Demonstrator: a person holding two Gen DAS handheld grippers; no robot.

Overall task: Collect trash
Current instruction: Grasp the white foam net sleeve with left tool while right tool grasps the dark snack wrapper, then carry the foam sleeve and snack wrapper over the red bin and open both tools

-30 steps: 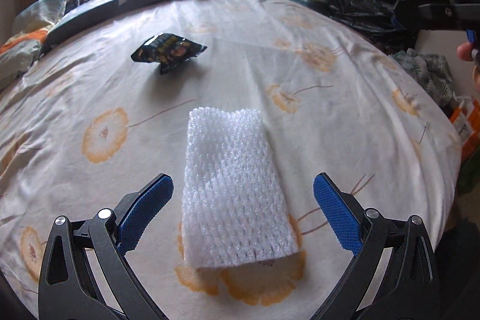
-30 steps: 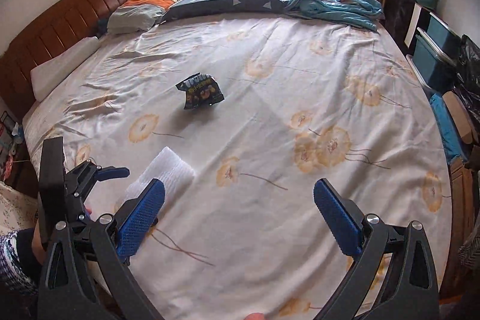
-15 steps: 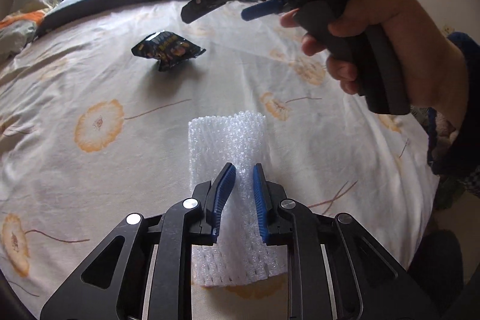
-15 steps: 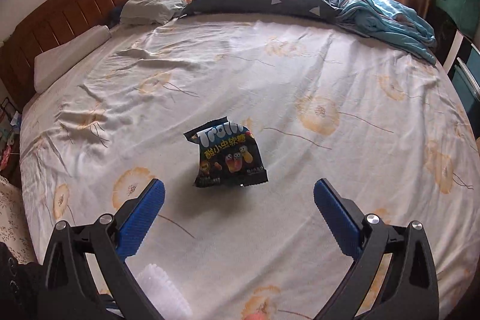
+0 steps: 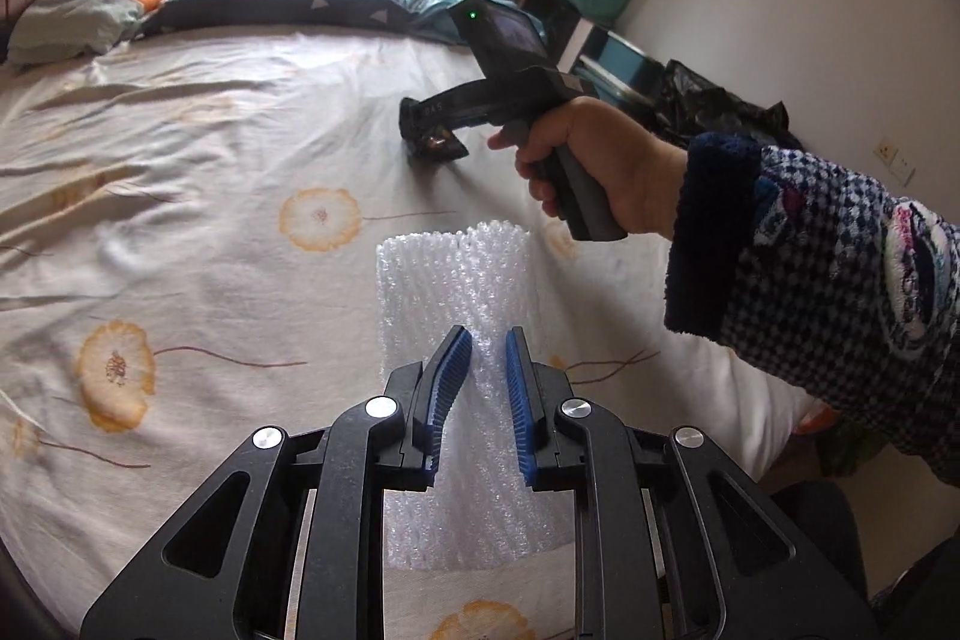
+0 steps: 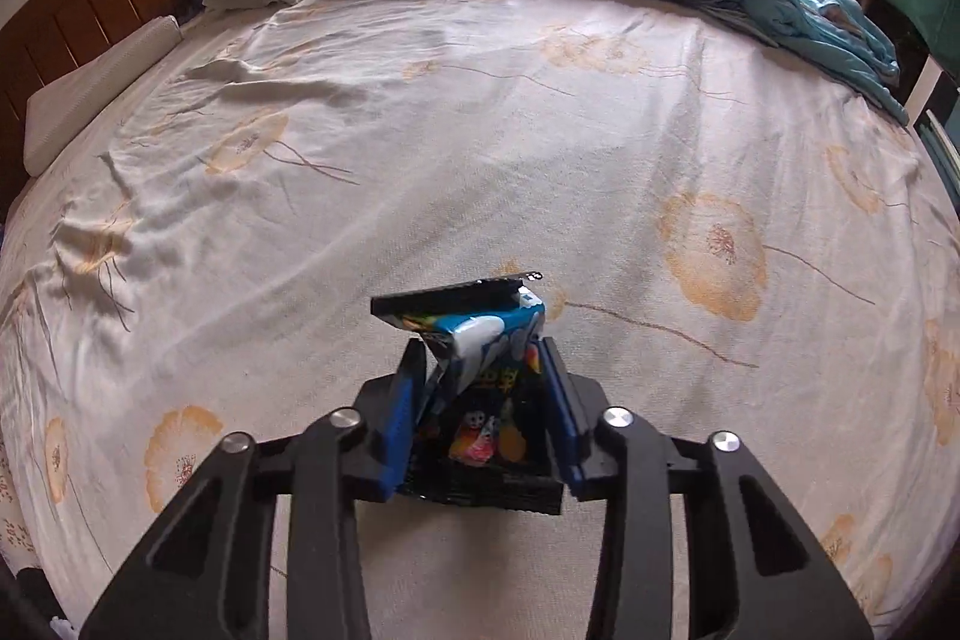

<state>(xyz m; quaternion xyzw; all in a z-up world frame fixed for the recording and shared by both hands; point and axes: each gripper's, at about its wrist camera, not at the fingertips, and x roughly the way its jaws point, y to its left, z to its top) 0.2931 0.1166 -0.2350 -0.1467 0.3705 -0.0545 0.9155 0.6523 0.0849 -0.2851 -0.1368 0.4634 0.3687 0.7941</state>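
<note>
I'm pinching the foam net [image 5: 456,304] in my left gripper [image 5: 483,340] and clamping the snack wrapper [image 6: 480,376] in my right gripper [image 6: 480,358]; next I'm lifting both clear

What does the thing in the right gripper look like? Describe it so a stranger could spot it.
On the flower-print bedsheet, near the middle of the bed, the right gripper is shut on a small candy wrapper. It is glossy black with blue-white lettering and bright cartoon candies, unlike the white foam netting sleeve in the left gripper.
</note>
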